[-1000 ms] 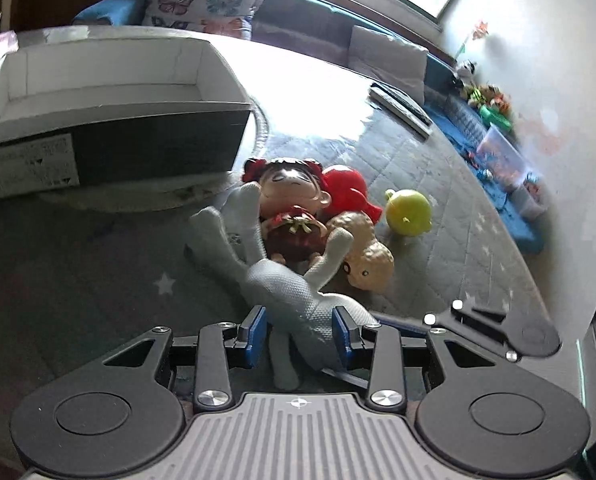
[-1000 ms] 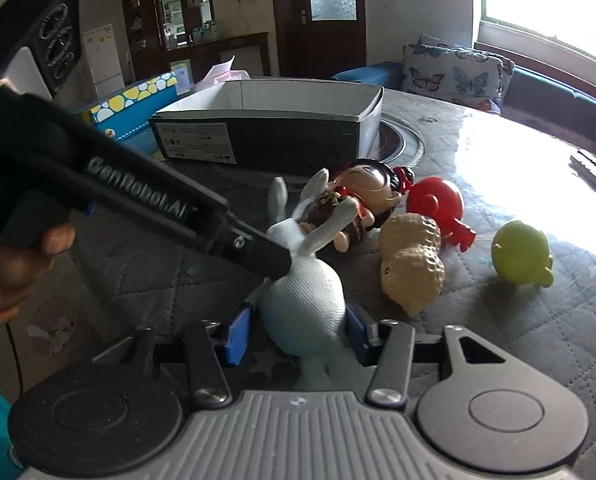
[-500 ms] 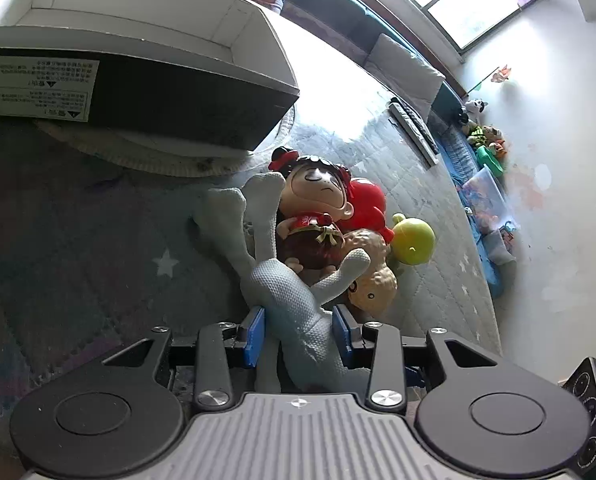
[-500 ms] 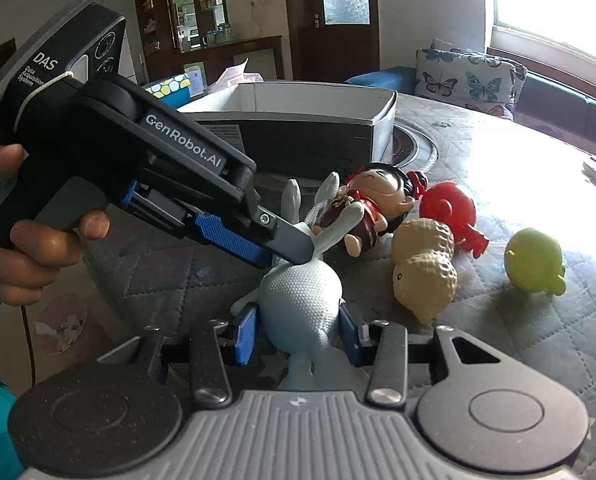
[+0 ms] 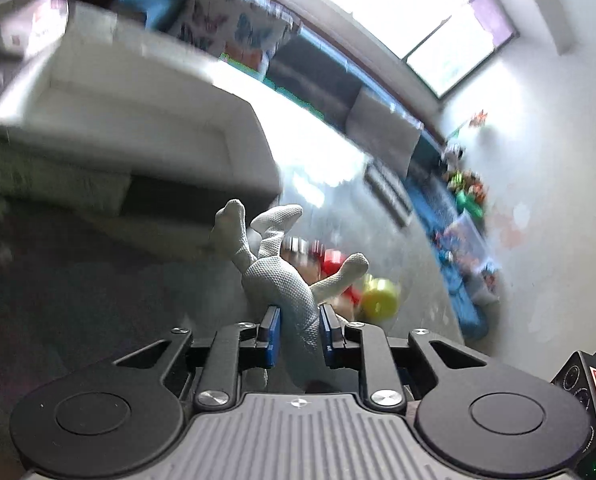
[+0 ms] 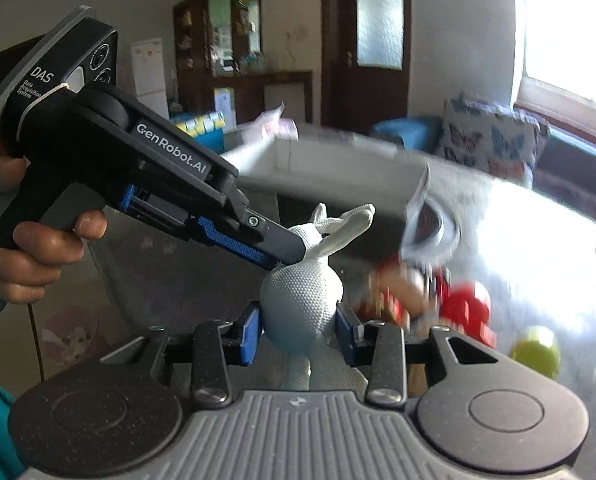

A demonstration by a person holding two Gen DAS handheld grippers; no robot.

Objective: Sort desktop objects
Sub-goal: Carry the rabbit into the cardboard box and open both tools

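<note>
A white knitted rabbit toy (image 5: 276, 276) is held in the air by both grippers. My left gripper (image 5: 298, 326) is shut on its thin middle, ears pointing up toward the box. My right gripper (image 6: 298, 326) is shut on its round body (image 6: 302, 304); the left gripper (image 6: 276, 248) shows there clamping the rabbit from the upper left. The open white cardboard box (image 5: 138, 120) stands behind the rabbit, also in the right wrist view (image 6: 338, 164). Both views are motion-blurred.
Below on the grey quilted table lie a red toy (image 6: 464, 308), a yellow-green ball toy (image 6: 536, 354), and a doll (image 6: 402, 288), all blurred. The yellow-green ball (image 5: 380, 302) and red toy (image 5: 334, 262) show right of the rabbit. A sofa with cushions (image 5: 382, 128) runs behind the table.
Both grippers have lifted the rabbit off the table and away from the doll, up toward the box. The other toys stay on the table below.
</note>
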